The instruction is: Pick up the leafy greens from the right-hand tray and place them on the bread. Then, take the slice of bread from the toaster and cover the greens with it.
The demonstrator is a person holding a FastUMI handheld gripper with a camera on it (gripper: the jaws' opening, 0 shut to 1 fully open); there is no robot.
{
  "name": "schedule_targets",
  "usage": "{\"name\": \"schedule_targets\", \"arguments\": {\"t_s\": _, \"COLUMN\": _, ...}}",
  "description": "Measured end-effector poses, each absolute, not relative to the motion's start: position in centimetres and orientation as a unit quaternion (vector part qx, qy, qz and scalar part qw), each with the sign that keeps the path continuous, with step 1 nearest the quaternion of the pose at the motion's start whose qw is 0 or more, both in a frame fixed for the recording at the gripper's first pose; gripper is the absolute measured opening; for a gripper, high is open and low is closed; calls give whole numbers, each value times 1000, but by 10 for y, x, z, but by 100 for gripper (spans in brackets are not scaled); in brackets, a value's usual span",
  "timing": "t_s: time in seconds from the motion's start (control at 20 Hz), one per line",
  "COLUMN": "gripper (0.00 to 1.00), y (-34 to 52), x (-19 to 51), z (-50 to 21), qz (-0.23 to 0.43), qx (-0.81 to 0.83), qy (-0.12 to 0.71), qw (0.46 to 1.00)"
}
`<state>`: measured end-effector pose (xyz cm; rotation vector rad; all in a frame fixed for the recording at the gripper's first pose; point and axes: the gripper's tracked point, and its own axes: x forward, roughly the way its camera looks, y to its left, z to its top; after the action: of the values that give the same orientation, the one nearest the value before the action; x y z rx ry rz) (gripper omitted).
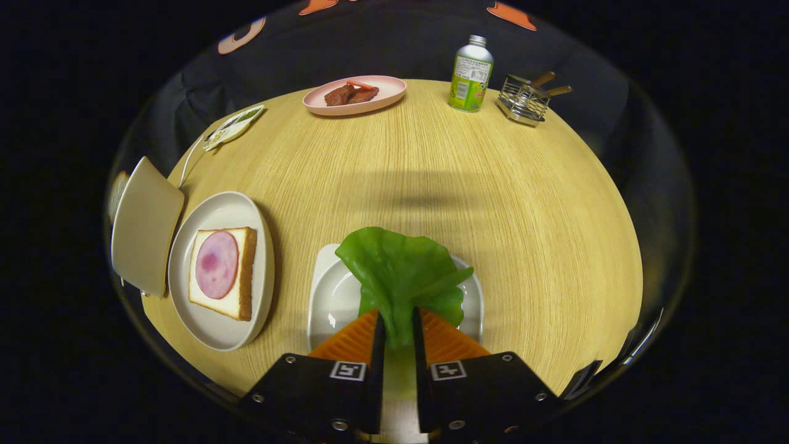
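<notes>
Gripper (pixel 399 330) with orange ribbed fingers (pixel 351 339) is clamped on the stem of the green leafy lettuce piece (pixel 400 271); the leaf fans out just ahead of the fingertips, above the white square tray (pixel 325 290) directly beneath and ahead. Whether the leaf touches the tray: cannot tell. Left of the gripper, round white plate (pixel 212 330) carrying a square bread slice (pixel 243 271) topped with a round pink ham slice (pixel 216 264). Further left, beige toaster (pixel 145 225), bread slice (pixel 117 192) poking out behind it. Far beyond on the light wooden bench (pixel 431 185): pink plate (pixel 388 92) with brown meat (pixel 350 95), green-labelled bottle (pixel 470 75), wire rack (pixel 524 98).
</notes>
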<state>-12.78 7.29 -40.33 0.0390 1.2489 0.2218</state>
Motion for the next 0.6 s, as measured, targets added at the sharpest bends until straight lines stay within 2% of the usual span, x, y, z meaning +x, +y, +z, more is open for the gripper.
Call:
{"name": "schedule_targets", "arguments": {"t_s": 0.1, "gripper": 10, "y": 70, "x": -126, "z": -402, "qz": 97, "qx": 24, "qy": 586, "qw": 804}}
{"name": "schedule_targets", "arguments": {"t_s": 0.2, "gripper": 4, "y": 78, "x": -128, "z": -392, "qz": 99, "qx": 61, "qy": 590, "qw": 799}}
{"name": "schedule_targets", "arguments": {"t_s": 0.6, "gripper": 3, "y": 111, "x": -122, "z": -336, "qz": 146, "qx": 96, "qy": 558, "qw": 812}}
